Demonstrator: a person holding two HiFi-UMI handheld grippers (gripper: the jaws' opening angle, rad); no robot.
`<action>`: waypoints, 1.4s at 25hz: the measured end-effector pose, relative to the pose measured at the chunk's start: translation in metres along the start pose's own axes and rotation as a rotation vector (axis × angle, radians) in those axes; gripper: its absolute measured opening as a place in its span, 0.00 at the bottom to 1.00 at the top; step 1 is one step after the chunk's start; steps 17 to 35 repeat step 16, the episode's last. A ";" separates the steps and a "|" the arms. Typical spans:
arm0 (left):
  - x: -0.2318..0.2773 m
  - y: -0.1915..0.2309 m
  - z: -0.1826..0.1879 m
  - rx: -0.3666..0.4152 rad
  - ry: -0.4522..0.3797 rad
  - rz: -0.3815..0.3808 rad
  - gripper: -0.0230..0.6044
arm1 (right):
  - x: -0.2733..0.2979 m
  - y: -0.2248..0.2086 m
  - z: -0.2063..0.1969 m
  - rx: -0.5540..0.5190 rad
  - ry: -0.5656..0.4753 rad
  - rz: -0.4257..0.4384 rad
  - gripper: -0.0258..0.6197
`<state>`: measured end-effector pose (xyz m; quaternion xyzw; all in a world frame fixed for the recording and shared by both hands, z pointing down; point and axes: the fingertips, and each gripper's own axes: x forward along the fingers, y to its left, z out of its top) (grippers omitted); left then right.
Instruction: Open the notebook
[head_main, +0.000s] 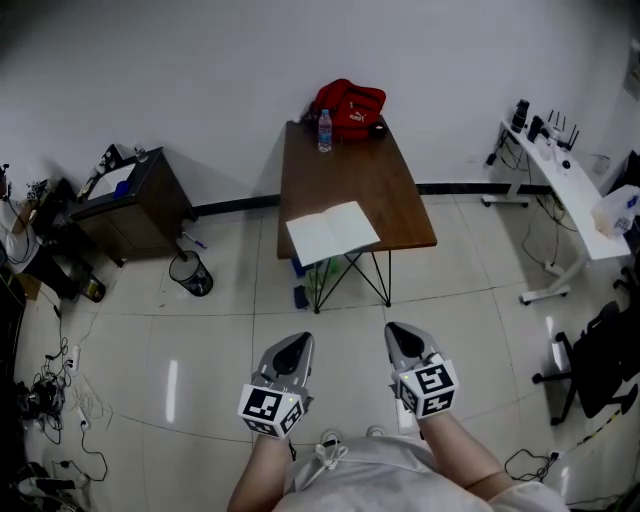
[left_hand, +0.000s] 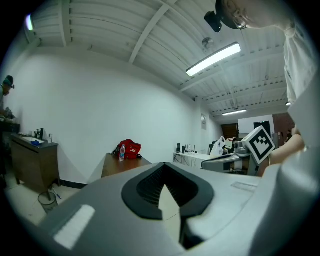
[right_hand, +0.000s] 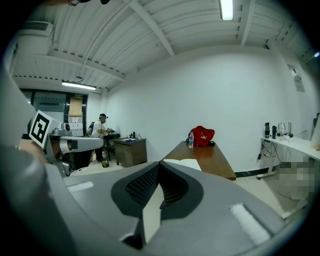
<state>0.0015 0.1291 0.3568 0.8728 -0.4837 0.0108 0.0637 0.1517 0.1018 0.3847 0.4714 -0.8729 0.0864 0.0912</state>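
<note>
The notebook (head_main: 332, 232) lies open, white pages up, at the near edge of the brown table (head_main: 360, 175). In the right gripper view the notebook (right_hand: 183, 163) shows as a pale sheet just past the jaw tips. My left gripper (head_main: 293, 350) and right gripper (head_main: 403, 338) hang side by side close to my body, over the floor and well short of the table. Both are shut with nothing between their jaws. The left gripper (left_hand: 165, 167) points toward the table's left side; the right gripper (right_hand: 160, 165) points at its near end.
A red bag (head_main: 350, 103) and a water bottle (head_main: 324, 131) stand at the table's far end. A dark cabinet (head_main: 130, 205) and a bin (head_main: 192, 274) are on the left, a white desk (head_main: 565, 190) and a black chair (head_main: 600, 360) on the right. Cables lie on the floor at far left.
</note>
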 end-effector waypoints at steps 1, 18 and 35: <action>0.001 -0.001 0.000 0.000 -0.001 0.001 0.04 | 0.000 -0.002 0.000 0.000 0.002 -0.001 0.04; 0.002 -0.003 0.001 -0.006 0.007 0.013 0.05 | -0.005 -0.004 0.000 -0.003 0.003 0.012 0.04; 0.002 -0.003 0.001 -0.006 0.007 0.013 0.05 | -0.005 -0.004 0.000 -0.003 0.003 0.012 0.04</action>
